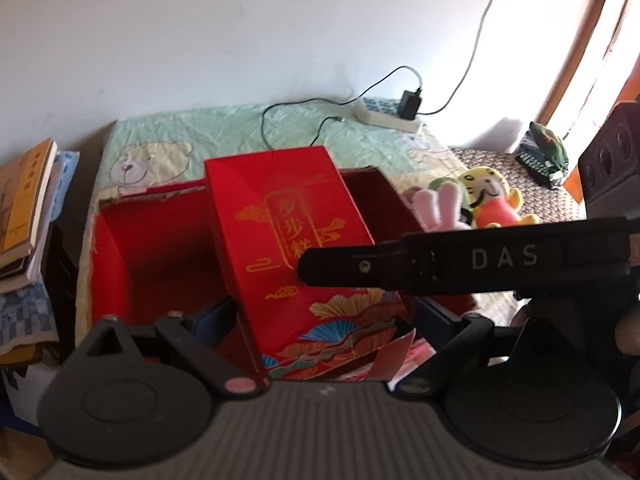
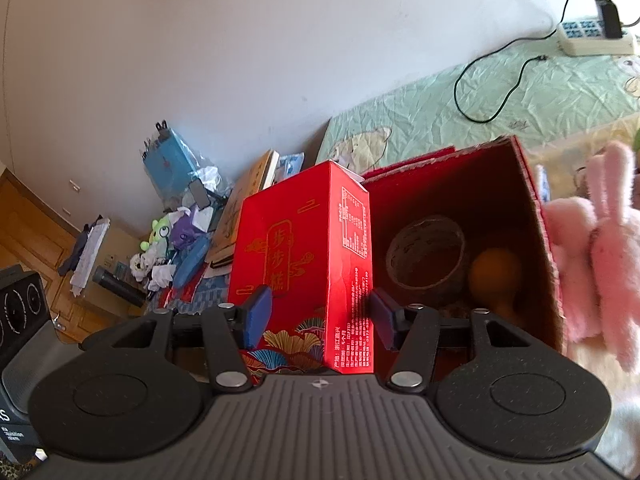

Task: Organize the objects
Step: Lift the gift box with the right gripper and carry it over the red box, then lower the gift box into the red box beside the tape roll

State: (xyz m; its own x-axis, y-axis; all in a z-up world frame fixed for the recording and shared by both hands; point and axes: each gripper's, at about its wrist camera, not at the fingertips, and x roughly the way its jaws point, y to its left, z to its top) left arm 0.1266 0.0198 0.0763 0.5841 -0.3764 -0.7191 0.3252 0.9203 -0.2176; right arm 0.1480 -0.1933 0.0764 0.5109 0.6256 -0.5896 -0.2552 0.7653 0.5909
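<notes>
A red gift carton (image 1: 288,232) with gold lettering is held above a large open box with a red lining (image 1: 156,248) on the bed. My left gripper (image 1: 324,320) has its blue pads on both sides of the carton's lower end. My right gripper (image 2: 320,316) is shut on the same carton (image 2: 304,260), blue pads (image 2: 258,312) pressing its two sides. The right gripper's body (image 1: 460,264) crosses the left wrist view. In the right wrist view the open box (image 2: 536,216) holds a roll of tape (image 2: 428,260) and an orange ball (image 2: 494,276).
A pink plush rabbit (image 2: 592,252) and a yellow plush tiger (image 1: 492,200) lie right of the box. A power strip (image 1: 384,118) with charger and cables lies on the green bedsheet. Books (image 1: 28,200) are stacked at left. Toys and clutter (image 2: 176,240) cover a side cabinet.
</notes>
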